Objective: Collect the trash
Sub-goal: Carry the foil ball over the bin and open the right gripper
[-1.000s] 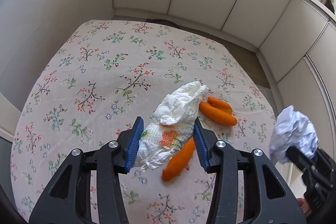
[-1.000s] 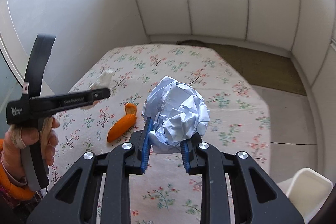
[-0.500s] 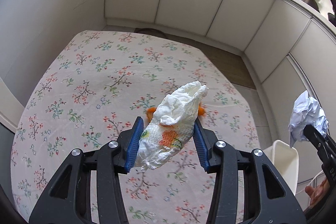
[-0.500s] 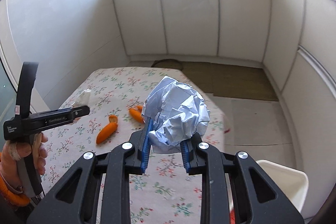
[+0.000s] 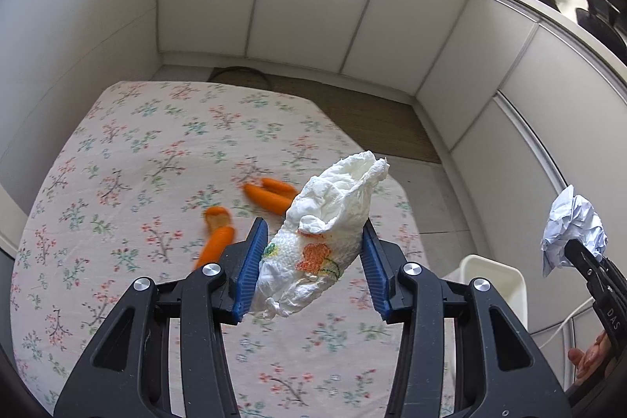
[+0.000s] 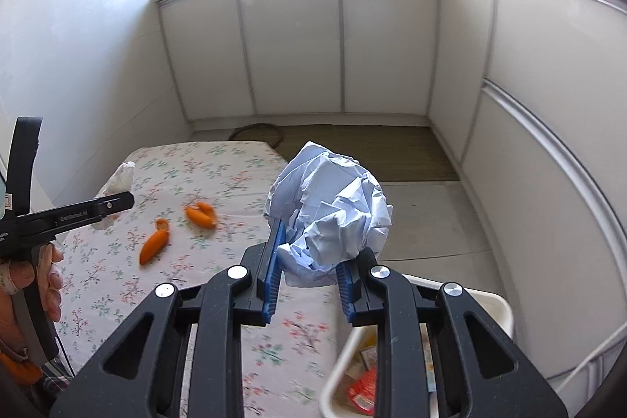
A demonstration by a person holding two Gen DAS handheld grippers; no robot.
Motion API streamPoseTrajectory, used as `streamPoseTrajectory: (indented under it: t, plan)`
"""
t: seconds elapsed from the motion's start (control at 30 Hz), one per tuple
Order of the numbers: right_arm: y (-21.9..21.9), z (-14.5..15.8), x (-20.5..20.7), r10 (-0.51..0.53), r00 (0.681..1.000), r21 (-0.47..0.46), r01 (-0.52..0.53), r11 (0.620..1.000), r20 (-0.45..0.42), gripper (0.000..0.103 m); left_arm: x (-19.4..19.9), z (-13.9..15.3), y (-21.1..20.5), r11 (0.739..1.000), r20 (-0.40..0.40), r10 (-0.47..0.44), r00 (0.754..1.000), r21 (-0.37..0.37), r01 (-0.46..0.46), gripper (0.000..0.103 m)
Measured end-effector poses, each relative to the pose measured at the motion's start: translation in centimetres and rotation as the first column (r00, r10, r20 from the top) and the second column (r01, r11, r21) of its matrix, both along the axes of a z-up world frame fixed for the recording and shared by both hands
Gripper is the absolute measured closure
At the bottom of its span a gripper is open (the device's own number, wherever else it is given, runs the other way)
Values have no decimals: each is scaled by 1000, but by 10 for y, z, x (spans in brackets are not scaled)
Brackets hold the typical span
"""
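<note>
My left gripper (image 5: 313,269) is shut on a crumpled white napkin (image 5: 325,234) with an orange flower print, held in the air above the floral table (image 5: 117,183). My right gripper (image 6: 307,275) is shut on a ball of crumpled pale blue paper (image 6: 333,210), hanging near the table's right edge and just above a white bin (image 6: 497,304) that holds wrappers. In the left wrist view the paper ball (image 5: 572,230) shows at the far right, over the bin (image 5: 493,273). In the right wrist view the napkin (image 6: 119,183) and left gripper (image 6: 117,204) appear at the left.
Several orange peel pieces (image 5: 270,196) lie on the tablecloth, also seen in the right wrist view as orange peel (image 6: 156,239). White cabinets (image 5: 313,6) line the far wall and right side. A brown mat (image 6: 372,151) covers the floor beyond the table.
Both grippers have risen and travelled right with their loads. The table has dropped away in both views, and the white bin has come into sight under the right gripper.
</note>
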State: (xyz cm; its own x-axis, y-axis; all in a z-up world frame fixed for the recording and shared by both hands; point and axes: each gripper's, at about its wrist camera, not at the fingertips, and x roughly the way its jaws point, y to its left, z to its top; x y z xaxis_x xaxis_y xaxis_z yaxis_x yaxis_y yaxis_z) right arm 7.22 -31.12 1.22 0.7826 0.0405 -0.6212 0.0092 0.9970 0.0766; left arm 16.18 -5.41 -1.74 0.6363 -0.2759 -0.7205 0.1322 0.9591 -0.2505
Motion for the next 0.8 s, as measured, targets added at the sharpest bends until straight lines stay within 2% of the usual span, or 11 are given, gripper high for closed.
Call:
streamPoseTrajectory:
  t: [0.47,0.67,0.8]
  plan:
    - [-80,-12,-44,-178,984,40,179,983,-23,78,-14,13,-58,994,24,-108,994,-9,108,58]
    - [-110,-34,-54,-241,966,66,248,967,-95,78,-20,15,-89,987,28,-159,987,-10,160,58]
    - [-125,-45,-59,-271,953,79,283,956,-133,70,-22,13,-114,980,27,-201,979,-11,201,58]
